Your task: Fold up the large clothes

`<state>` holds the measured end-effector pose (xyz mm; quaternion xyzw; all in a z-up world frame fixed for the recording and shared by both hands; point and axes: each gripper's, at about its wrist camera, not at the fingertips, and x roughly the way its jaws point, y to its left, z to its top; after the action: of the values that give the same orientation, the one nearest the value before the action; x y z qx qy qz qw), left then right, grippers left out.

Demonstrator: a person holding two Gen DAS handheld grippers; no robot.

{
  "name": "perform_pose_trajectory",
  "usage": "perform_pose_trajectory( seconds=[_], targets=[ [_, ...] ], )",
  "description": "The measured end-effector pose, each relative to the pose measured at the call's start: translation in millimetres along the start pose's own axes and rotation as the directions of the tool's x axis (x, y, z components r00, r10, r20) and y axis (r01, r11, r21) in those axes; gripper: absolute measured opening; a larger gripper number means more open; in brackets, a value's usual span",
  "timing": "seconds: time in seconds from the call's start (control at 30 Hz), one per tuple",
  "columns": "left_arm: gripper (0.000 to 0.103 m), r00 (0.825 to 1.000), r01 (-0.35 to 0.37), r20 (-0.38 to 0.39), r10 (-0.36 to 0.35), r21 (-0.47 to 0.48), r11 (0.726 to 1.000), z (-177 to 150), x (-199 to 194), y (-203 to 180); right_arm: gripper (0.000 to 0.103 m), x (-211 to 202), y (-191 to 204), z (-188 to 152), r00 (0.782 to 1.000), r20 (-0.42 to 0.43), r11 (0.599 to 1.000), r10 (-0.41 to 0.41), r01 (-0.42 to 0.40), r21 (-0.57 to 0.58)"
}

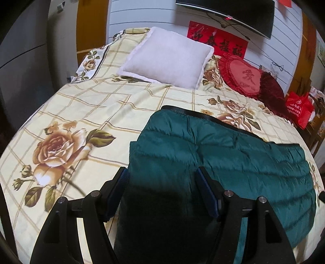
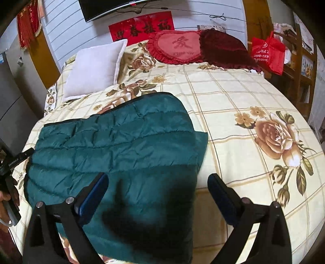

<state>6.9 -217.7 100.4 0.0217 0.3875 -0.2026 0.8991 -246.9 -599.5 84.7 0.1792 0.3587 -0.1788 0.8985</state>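
A dark green quilted jacket lies flat on the floral bed cover, folded into a wide block with a black trim along its far edge. It also shows in the right wrist view. My left gripper is open and empty, hovering over the jacket's near left part. My right gripper is open and empty, above the jacket's near right edge, its right finger over the bed cover. The left gripper's body and the hand holding it show at the left edge of the right wrist view.
A white pillow lies at the head of the bed, with a red heart cushion and a dark red cushion beside it. A red bag stands on furniture right of the bed. A TV hangs above.
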Motion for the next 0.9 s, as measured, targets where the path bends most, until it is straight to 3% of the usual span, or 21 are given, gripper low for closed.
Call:
perform_pose_trajectory(
  seconds=[0.47,0.67,0.9],
  targets=[
    [0.073,0.999,0.024,0.024,-0.026,0.065,0.998,-33,-41,-10,0.103,-21,22,-19,0.998,0.002,0.996,-0.064,0.064,-0.069],
    [0.073,0.999,0.032,0.012,-0.032,0.059,0.998,-37,-38,-6,0.103,-20,23,-20,0.998,-0.004,0.995,-0.067,0.067,-0.077],
    [0.073,0.998,0.048,-0.032,-0.048,-0.001,0.999,-37,-23,10,0.103,-9,3,-17,0.998,-0.022,0.998,-0.059,0.059,-0.007]
  ],
)
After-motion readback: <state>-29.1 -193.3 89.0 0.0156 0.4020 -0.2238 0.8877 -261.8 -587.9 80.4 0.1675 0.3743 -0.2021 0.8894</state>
